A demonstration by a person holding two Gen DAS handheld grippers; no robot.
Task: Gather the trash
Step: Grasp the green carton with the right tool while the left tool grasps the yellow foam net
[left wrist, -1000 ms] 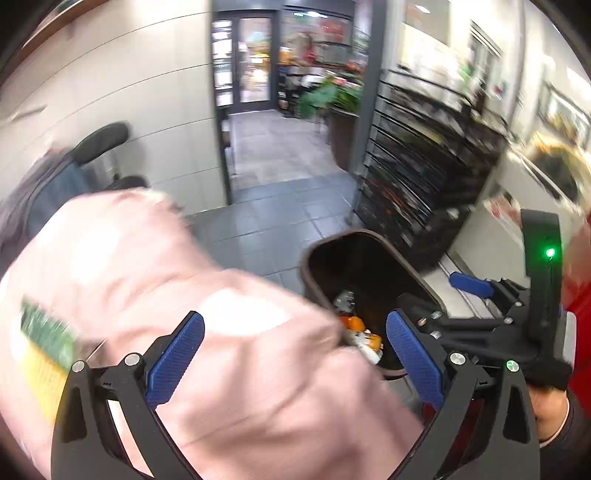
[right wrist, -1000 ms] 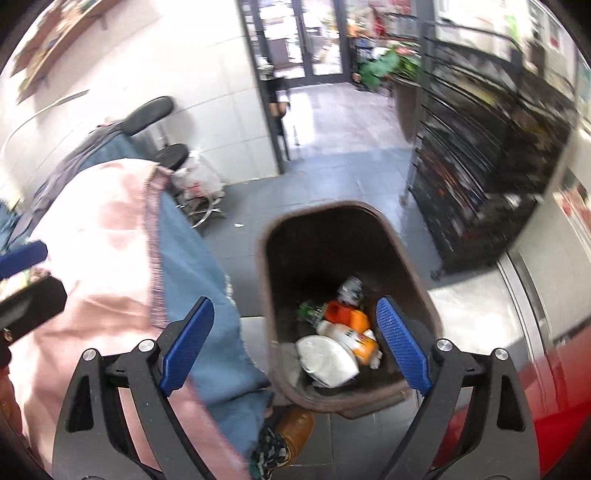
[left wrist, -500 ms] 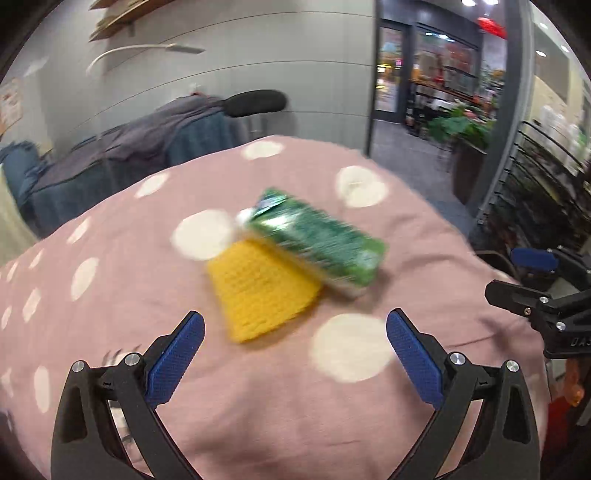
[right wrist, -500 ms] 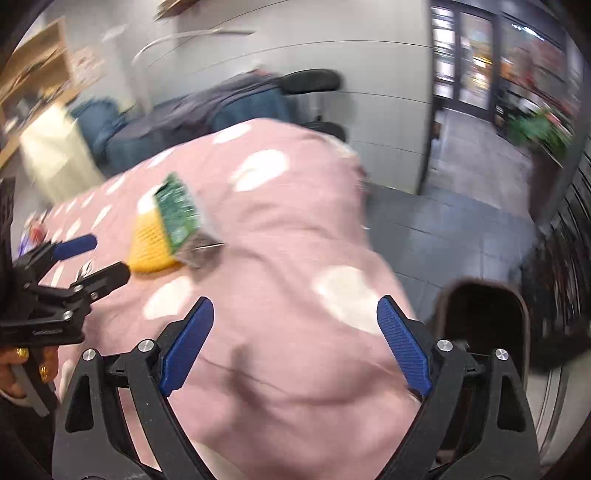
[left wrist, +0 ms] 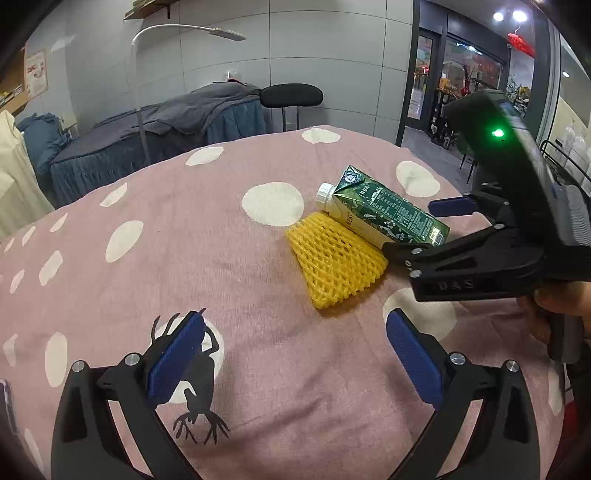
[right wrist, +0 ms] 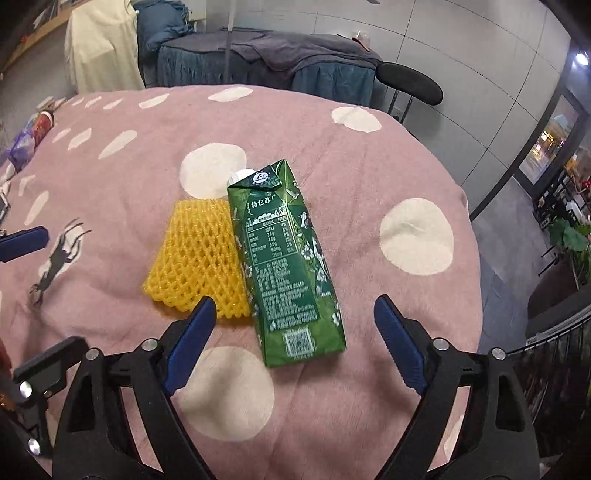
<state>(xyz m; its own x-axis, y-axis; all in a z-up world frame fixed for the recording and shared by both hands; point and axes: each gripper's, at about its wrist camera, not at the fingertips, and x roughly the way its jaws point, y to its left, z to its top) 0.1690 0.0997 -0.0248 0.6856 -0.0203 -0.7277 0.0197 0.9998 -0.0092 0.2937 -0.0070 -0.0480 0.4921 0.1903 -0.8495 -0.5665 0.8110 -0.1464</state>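
Blue-padded fingers [right wrist: 190, 345] of the right gripper [right wrist: 295, 343] have just been closing yet stand wide — nothing pressed, the green milk carton [right wrist: 286, 258] lying just ahead between them. Left gripper [left wrist: 295, 360] gapes empty. Carton overlaps a yellow foam fruit net [right wrist: 199, 260] on the pink spotted blanket [right wrist: 388, 155].

Even, soft indoor light falls on the pink spotted cover [left wrist: 229, 280], both views sharp with no motion blur. Ceiling spots [left wrist: 509, 16] flare far ahead-right of the left gripper [left wrist: 295, 354], whose shadow is faint. Fisheye bending curves the walls; corners fall black
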